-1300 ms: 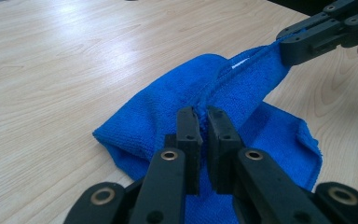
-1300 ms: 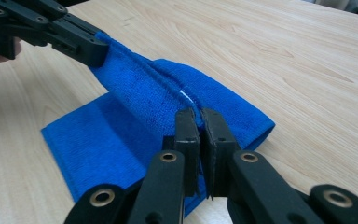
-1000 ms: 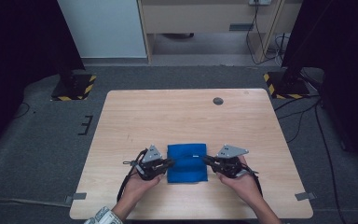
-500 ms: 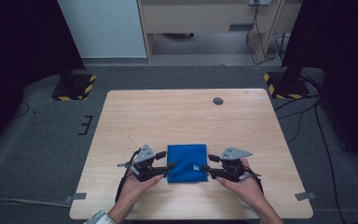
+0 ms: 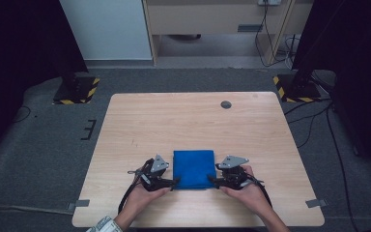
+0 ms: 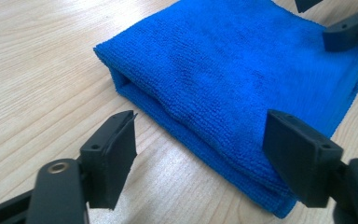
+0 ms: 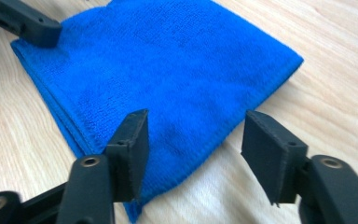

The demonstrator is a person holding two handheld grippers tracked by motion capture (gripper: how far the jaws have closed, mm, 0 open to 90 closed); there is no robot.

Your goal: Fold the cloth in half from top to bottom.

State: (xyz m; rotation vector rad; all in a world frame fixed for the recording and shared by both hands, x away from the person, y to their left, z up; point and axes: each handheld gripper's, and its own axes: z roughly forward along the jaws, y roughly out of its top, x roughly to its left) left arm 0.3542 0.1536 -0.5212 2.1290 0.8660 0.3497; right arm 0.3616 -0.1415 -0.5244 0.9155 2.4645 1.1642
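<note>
The folded blue microfibre cloth [image 6: 242, 79] has a soft, matt, finely looped pile, with stitched hems along its layered edges. It lies on a pale wooden table top [image 5: 174, 125] whose straight grain shows under a smooth, faintly satin finish. The left black plastic gripper [image 6: 205, 154] and the right black plastic gripper [image 7: 193, 149] are matt, their jaw pads dull and rubbery, with small brass-coloured metal rivets at the joints
</note>
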